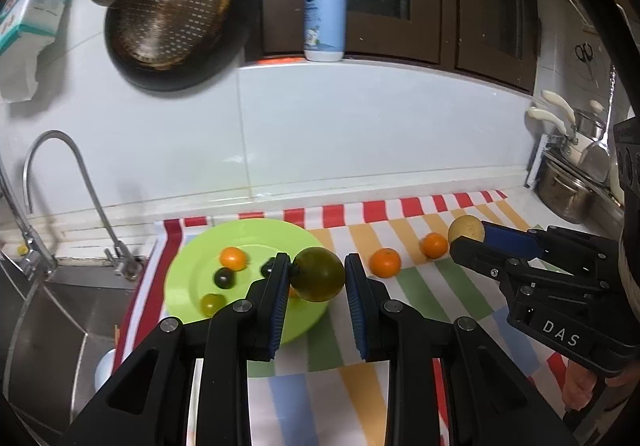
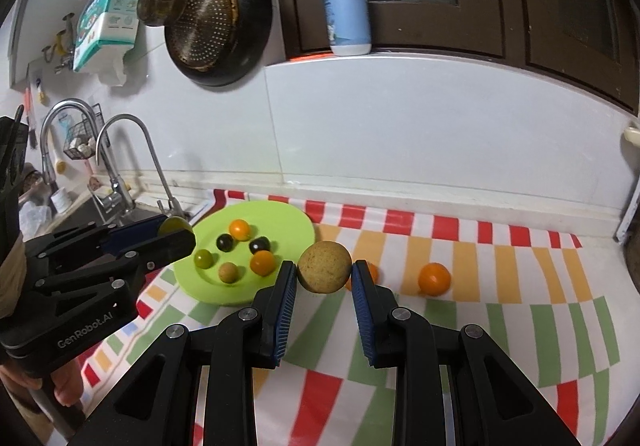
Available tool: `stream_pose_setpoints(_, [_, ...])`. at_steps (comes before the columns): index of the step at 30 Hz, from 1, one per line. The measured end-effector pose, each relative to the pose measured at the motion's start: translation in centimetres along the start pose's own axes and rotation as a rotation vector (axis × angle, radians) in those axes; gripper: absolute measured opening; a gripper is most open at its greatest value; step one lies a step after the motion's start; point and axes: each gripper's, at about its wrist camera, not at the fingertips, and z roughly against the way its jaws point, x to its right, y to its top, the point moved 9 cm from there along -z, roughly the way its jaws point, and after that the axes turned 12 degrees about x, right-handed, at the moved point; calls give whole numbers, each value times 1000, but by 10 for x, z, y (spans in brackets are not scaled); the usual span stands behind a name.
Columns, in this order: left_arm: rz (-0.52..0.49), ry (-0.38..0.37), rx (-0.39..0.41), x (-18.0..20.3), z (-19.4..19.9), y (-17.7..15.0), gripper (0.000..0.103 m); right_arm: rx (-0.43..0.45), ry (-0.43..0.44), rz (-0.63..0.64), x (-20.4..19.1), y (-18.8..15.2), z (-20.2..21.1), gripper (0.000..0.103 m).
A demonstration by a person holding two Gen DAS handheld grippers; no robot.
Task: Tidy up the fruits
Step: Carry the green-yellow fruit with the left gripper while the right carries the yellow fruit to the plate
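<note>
My left gripper (image 1: pixel 317 266) is shut on a dark green round fruit (image 1: pixel 318 278), held above the right rim of the lime green plate (image 1: pixel 184 270). My right gripper (image 2: pixel 324 270) is shut on a tan round fruit (image 2: pixel 324 276) over the striped cloth (image 2: pixel 440 326), just right of the plate (image 2: pixel 288 222). Several small fruits lie on the plate: orange, dark, green and tan ones. Two oranges (image 2: pixel 434 278) (image 1: pixel 385 263) rest on the cloth. Each gripper shows in the other's view: the right gripper (image 1: pixel 466 236) and the left gripper (image 2: pixel 176 234).
A sink (image 1: pixel 60 310) with a curved faucet (image 1: pixel 80 174) lies left of the cloth. A pan with a strainer (image 1: pixel 172 18) hangs on the wall. A soap bottle (image 1: pixel 325 14) stands on the sill. Pots (image 1: pixel 568 186) crowd the far right counter.
</note>
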Motion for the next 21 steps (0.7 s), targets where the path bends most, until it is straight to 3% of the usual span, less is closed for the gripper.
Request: stream_pose_setpoints(21, [45, 111, 11, -64, 0, 7, 28, -16, 85, 47, -52, 21, -40, 30])
